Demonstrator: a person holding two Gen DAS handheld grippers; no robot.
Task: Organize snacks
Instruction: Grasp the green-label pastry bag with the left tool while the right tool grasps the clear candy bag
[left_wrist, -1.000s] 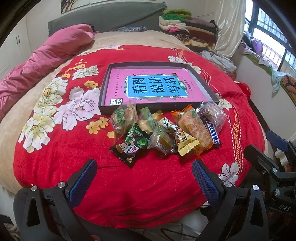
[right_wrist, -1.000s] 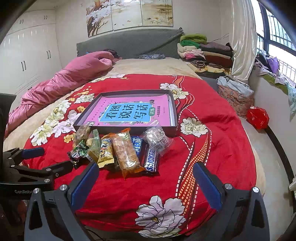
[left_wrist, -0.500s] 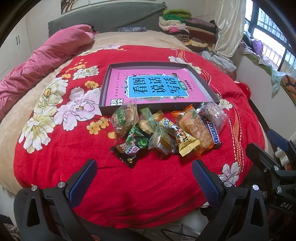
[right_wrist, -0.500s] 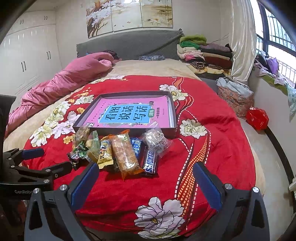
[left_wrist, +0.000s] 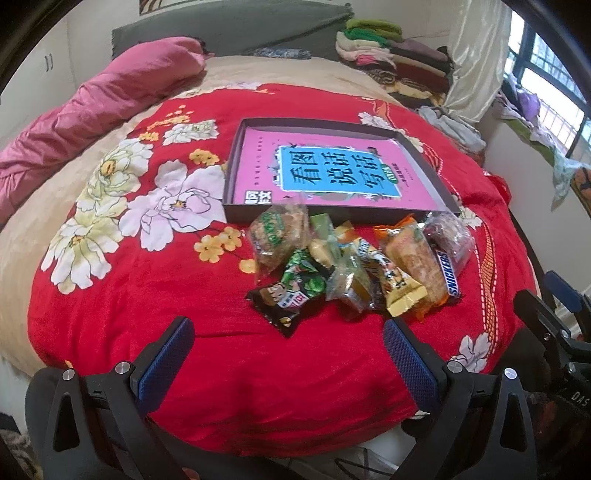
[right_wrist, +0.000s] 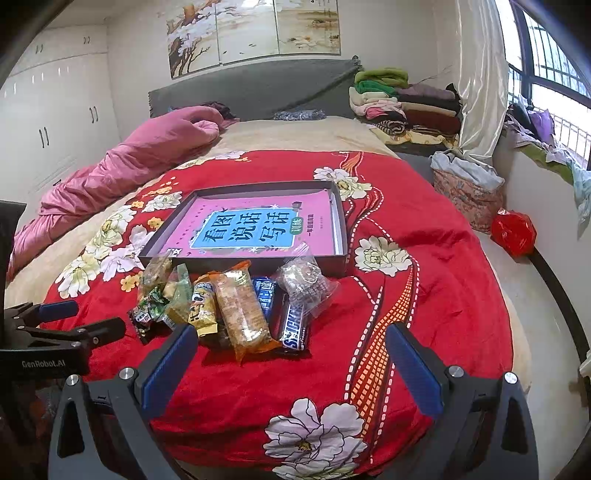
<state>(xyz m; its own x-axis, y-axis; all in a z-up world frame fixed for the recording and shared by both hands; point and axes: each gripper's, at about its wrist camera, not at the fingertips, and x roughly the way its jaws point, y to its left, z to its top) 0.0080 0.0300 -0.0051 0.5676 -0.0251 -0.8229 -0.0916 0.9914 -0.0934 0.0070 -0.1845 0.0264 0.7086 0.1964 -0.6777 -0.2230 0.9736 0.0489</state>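
Both jaws stood wide apart and empty: the left gripper and right gripper hung low in their frames, short of the snack pile. The pile lay mid-frame on the red blanket, against the near wall of the dark tray. The chocolate bar pointed its long axis toward the right gripper, seemingly nearer, with open blanket rightward.

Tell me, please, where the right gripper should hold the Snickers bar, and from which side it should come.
Probably at its near end, coming from above with the right gripper. The Snickers bar lies flat and narrow, pointing toward the gripper; its far part sits under a clear packet.
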